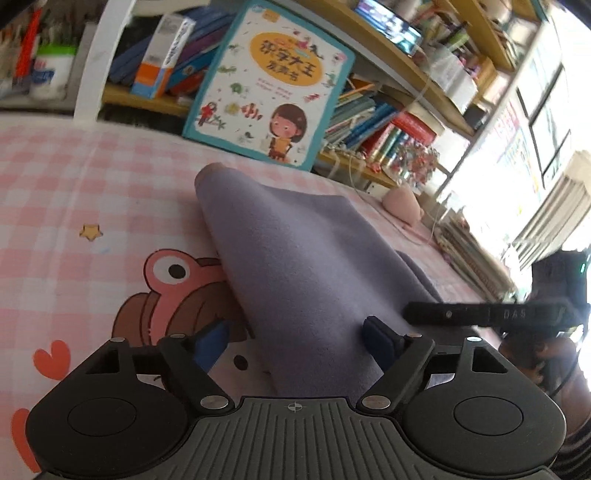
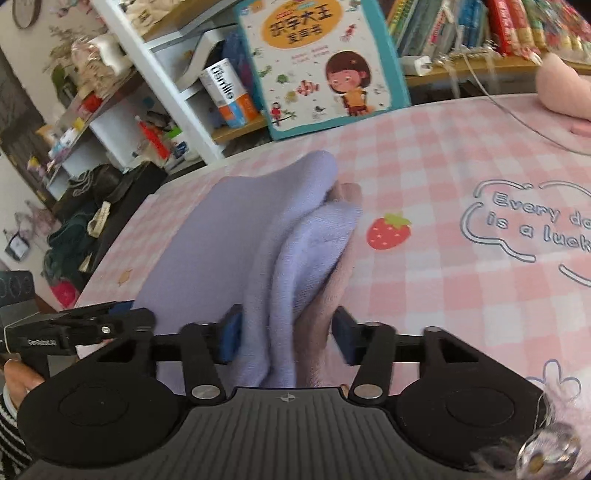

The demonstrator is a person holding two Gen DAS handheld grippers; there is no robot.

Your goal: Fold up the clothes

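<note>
Garment: a lilac-purple knit garment (image 1: 306, 266) lies on the pink checked surface (image 1: 74, 192), partly lifted, its near end running in between both pairs of fingers; in the right view the same cloth (image 2: 258, 236) shows a paler fleecy inside and a pinkish layer under it.
Position: it is near the middle of the surface, its far end rising in a soft hump in front of the propped picture book (image 1: 273, 81).
Handling, my judgement: light, limp and thick. It drapes and bunches with no stiffness, so it will sag wherever I am not supporting it. The fuzzy face should grip the pads well, so slipping looks unlikely, and nothing about it is fragile.
Where to hold: I would take a hem or corner, one layer per side, well apart, so the fold line stays straight. A pinch on the bunched middle would drag several layers together.
Left gripper (image 1: 295, 343): fingers spread wide, with the cloth passing between them; the right-hand blue pad (image 1: 376, 332) touches the fabric edge, the other stands clear. I see no pinch.
Right gripper (image 2: 288, 332): fingers apart, straddling the gathered folds; the left pad is against the cloth, but the jaws are not closed on it.
Surroundings: bookshelves (image 2: 480, 33) behind, a pink soft toy (image 2: 565, 88) and a thin cable (image 2: 517, 118) far right, well apart from the garment.
</note>
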